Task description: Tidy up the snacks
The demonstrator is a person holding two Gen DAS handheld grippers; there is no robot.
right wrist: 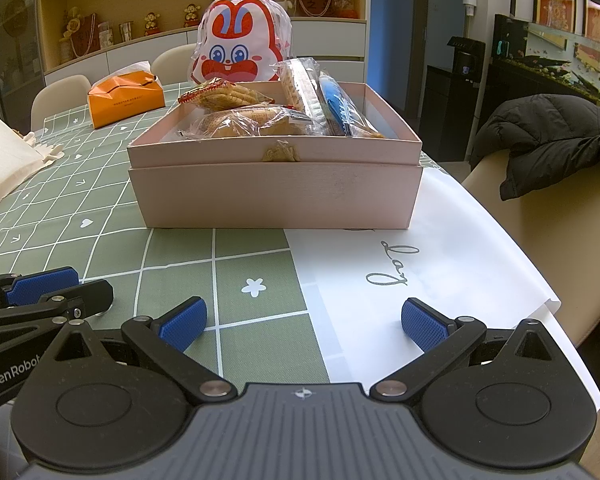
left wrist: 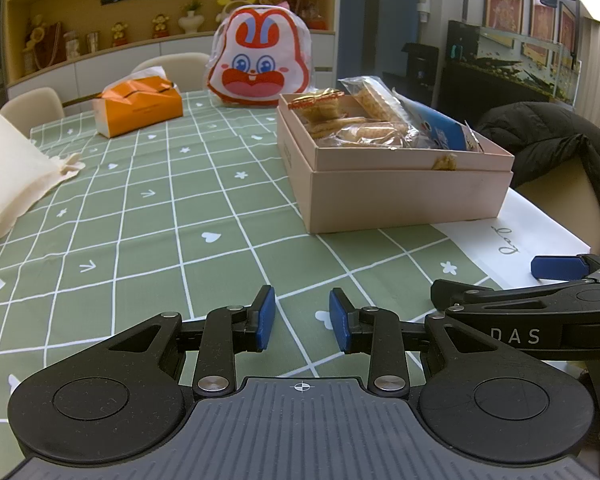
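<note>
Pink box (right wrist: 276, 190) full of wrapped snacks (right wrist: 240, 116) sits on the green tablecloth (right wrist: 256, 340); left gripper (left wrist: 302, 318) partly open, empty; right gripper (right wrist: 304, 322) spread wide, holding nothing.

Straight ahead of the grippers, across the green checked tablecloth (left wrist: 160, 216), an orange tissue box (left wrist: 138, 110) lies with white tissue poking from its top. Right of it, farther back, a white pouch printed with a red rabbit face (left wrist: 260, 62) stands upright. A cream cloth bag (left wrist: 8, 176) lies at the far left. Just ahead to the right, a white sheet with cursive lettering (right wrist: 432, 264) lies on the cloth. A black puffer jacket (right wrist: 552, 140) drapes over a beige chair (right wrist: 540, 232) at right. Shelves with figurines (right wrist: 152, 20) fill the back wall.
</note>
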